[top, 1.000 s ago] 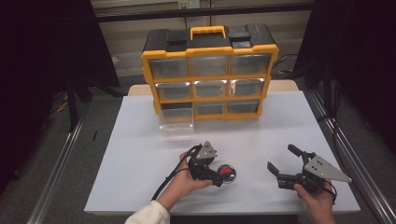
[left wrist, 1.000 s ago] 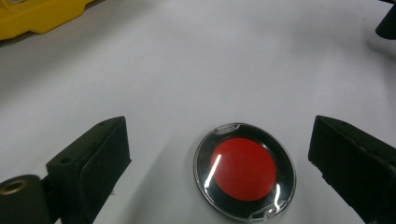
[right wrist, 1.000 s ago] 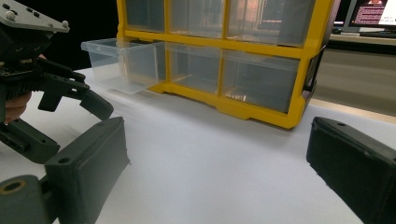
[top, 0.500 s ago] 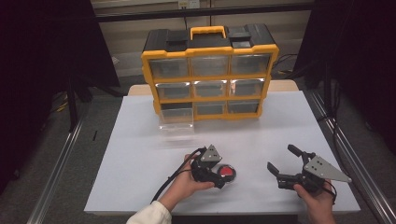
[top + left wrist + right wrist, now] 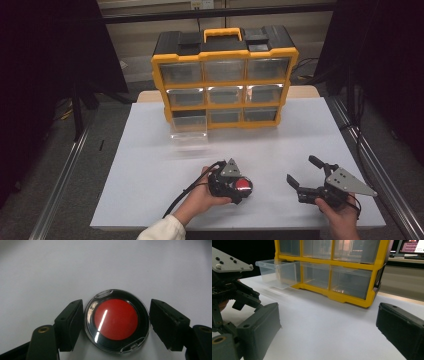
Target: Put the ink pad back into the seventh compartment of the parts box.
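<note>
A round clear case with a red disc inside (image 5: pixel 116 320) lies flat on the white tabletop (image 5: pixel 150 170). My left gripper (image 5: pixel 116 322) points down over it, open, with one jaw on each side; the left jaw is almost at the case's rim and a small gap remains at the right jaw. From the high view the left gripper (image 5: pixel 235 184) partly covers the red case (image 5: pixel 244 185) near the front middle. My right gripper (image 5: pixel 301 169) rests open at the front right, with nothing between its jaws (image 5: pixel 329 325).
A yellow and black drawer cabinet (image 5: pixel 225 75) stands at the back of the table. Its bottom-left clear drawer (image 5: pixel 189 131) is pulled out and looks empty (image 5: pixel 277 272). Metal rails run along both sides of the table.
My left gripper has shifted slightly right and down, so its jaws now straddle the red case. The right gripper has stayed still.
</note>
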